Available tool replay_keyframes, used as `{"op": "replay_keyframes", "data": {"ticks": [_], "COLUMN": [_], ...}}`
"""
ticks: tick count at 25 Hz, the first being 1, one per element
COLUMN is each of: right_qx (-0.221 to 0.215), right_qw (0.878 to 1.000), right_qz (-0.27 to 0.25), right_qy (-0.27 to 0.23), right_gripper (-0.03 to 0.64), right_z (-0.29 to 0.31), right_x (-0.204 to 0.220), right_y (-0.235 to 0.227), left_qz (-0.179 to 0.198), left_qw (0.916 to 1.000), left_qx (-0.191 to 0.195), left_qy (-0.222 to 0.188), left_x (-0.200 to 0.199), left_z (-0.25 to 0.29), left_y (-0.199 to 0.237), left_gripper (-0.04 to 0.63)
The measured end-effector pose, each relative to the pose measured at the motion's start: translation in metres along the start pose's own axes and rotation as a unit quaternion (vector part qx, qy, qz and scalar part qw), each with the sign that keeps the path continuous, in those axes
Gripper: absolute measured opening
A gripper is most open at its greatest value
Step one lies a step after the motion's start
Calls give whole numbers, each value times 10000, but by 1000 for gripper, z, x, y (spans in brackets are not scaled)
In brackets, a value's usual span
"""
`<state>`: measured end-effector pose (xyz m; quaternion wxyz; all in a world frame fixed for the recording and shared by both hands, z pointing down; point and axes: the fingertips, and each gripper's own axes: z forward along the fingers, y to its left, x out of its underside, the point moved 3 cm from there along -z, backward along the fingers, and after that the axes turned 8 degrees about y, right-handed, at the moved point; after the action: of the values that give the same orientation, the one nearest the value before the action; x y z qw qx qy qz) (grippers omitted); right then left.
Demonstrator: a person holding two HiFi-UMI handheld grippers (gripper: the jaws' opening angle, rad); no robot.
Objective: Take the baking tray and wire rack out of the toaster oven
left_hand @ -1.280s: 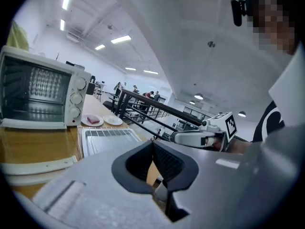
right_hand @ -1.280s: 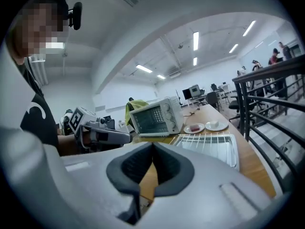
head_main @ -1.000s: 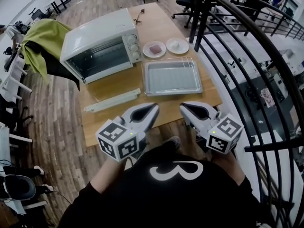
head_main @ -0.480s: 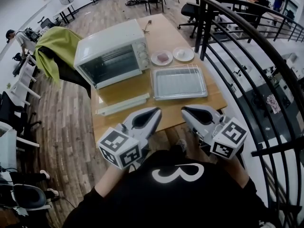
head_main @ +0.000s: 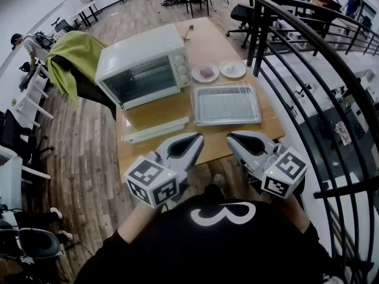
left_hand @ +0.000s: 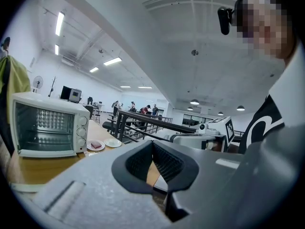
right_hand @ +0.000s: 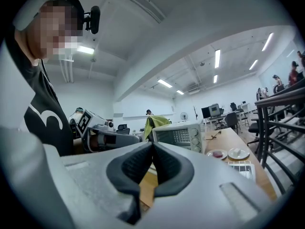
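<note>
The white toaster oven [head_main: 145, 64] stands on the wooden table [head_main: 266, 126] with its glass door shut; it also shows in the left gripper view [left_hand: 45, 125] and the right gripper view [right_hand: 178, 135]. To its right lies the metal baking tray [head_main: 226, 104] with the wire rack [right_hand: 243, 168] on it. My left gripper [head_main: 195, 138] and right gripper [head_main: 234, 137] hang side by side at the table's near edge, close to my chest. Both are shut and empty, the left gripper [left_hand: 152, 146] and the right gripper [right_hand: 152, 146] with pads together.
A long white strip [head_main: 155, 130] lies on the table in front of the oven. Two small plates [head_main: 205, 73] [head_main: 232, 68] sit behind the tray. A black railing [head_main: 308, 70] runs along the right; a green cloth [head_main: 74, 55] hangs over a chair at the left.
Both grippers have risen a little in front of my chest, still shut. The head view has shifted, so the table and oven sit further right in the picture.
</note>
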<state>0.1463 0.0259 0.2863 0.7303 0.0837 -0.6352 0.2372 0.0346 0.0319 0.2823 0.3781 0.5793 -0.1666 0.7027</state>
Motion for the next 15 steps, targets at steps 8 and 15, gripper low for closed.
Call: {"op": "replay_keyframes", "data": {"ticks": [8,15], "right_qx": [-23,54], "right_qw": [10000,10000], "right_qz": [-31,-42], "right_qy": [59,42], "right_gripper": [3,3], "right_z": [7,6], "right_x": [0,-2], "right_y": [-8,-13], "left_qz": [-25,22], "left_qw": [9999,9999], "left_qx": [-62,-20], "left_qy": [99,117], "left_x": [1,-1], "left_z": [6,11], "left_y": [8,9], "left_gripper": [11,9]}}
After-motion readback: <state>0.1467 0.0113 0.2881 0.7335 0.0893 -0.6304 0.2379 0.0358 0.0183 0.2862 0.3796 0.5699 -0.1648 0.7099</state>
